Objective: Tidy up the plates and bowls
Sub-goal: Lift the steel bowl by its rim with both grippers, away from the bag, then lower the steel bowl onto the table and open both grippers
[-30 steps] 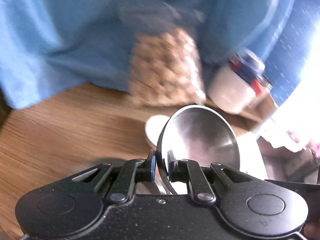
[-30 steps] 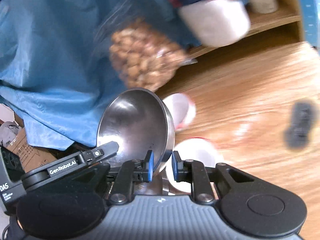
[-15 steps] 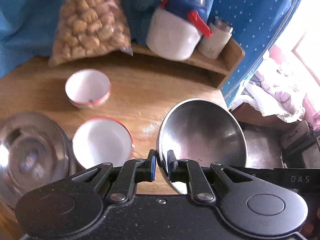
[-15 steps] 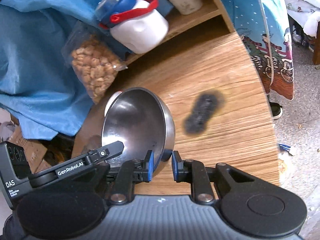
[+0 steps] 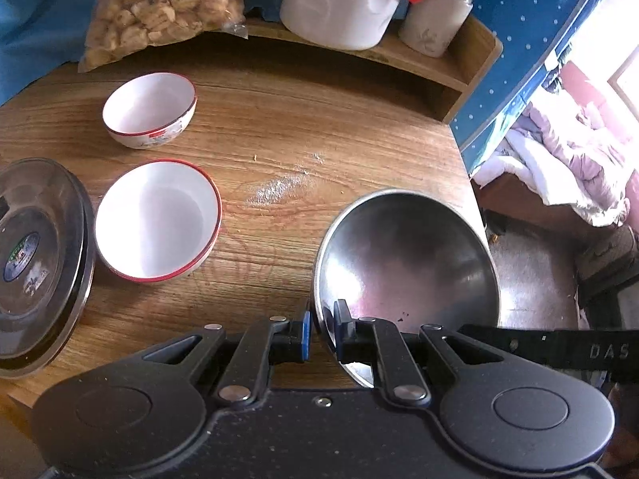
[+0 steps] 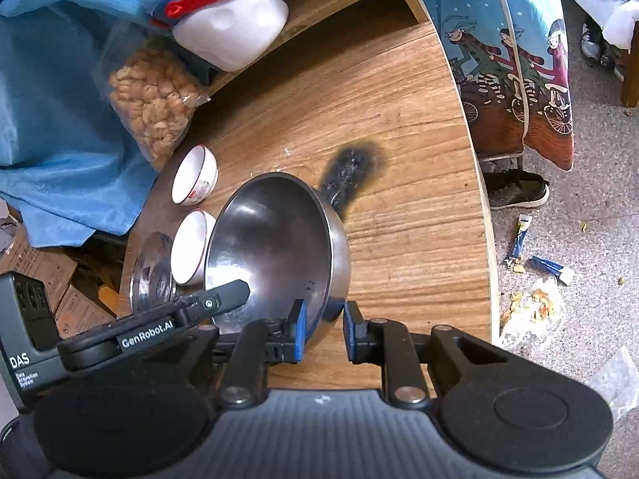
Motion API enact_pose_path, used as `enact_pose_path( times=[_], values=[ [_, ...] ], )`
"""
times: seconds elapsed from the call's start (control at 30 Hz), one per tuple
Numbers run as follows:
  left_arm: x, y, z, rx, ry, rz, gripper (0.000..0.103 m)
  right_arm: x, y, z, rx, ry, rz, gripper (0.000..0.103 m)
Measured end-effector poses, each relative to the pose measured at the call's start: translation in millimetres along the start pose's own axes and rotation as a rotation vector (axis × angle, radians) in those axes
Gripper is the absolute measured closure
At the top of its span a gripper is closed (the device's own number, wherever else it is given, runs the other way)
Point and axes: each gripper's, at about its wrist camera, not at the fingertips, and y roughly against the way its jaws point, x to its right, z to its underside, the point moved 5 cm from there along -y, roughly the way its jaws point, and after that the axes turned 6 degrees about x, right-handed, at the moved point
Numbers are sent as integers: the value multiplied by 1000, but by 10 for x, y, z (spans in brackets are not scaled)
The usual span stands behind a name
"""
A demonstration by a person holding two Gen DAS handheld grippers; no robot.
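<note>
A steel bowl (image 5: 407,255) hangs tilted just above the wooden table's right part, held at its near rim from both sides. My left gripper (image 5: 321,335) is shut on that rim, one pad inside and one outside. My right gripper (image 6: 323,331) is shut on the steel bowl (image 6: 271,239) at the rim's other side. Two white bowls with red rims (image 5: 157,219) (image 5: 149,109) stand upright on the table to the left. Beside them at the left edge lies a stack of steel plates (image 5: 36,255).
A bag of snacks (image 5: 159,4), a white jug (image 5: 339,4) and a cup (image 5: 435,16) stand at the back on a low wooden shelf (image 5: 459,72). A black burn mark (image 6: 351,175) lies beyond the bowl. The table's right edge (image 6: 485,239) drops to a littered floor.
Both grippers have carried the steel bowl to the right and lower over the table, away from the blue cloth and the snack bag. Both grips stayed the same.
</note>
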Motion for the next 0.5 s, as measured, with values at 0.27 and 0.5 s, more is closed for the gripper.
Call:
enact_pose_path(
  times=[0.27, 0.5],
  values=[
    [-43, -38, 8, -9, -51, -23, 91, -52, -100, 6, -17, 23, 20, 81],
    [-85, -35, 23, -9, -44, -33, 89, -123, -131, 21, -17, 44, 37, 81]
  ],
)
